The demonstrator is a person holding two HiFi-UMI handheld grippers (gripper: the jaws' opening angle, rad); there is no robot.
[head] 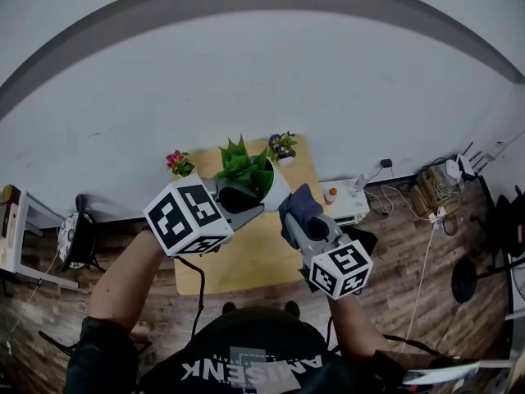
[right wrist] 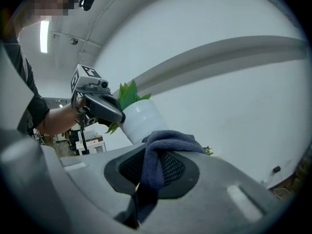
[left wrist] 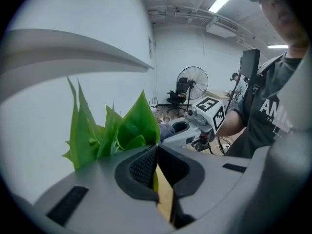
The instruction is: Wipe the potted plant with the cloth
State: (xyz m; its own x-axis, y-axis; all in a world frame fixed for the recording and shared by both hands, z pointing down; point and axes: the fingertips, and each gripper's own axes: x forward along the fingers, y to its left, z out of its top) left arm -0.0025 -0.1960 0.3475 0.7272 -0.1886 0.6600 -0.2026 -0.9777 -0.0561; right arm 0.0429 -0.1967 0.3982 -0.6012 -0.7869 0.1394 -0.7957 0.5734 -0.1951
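Now left gripper (head: 243, 197) clamped shut on rim of tilted potted plant (head: 250, 169), frame centre; right gripper (head: 305, 223) pinches blue cloth (head: 294, 205). Hard wipe could twist it loose onto worktop (head: 246, 263).

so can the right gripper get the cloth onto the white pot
Probably yes: the cloth in the right gripper is right beside the white pot, nothing between; the left gripper holds its other side.

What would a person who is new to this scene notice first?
Probably the green potted plant in its white pot, tilted above the small wooden table, with the left gripper closed at its rim. Beside it, the right gripper holds a dark blue cloth close to the pot.
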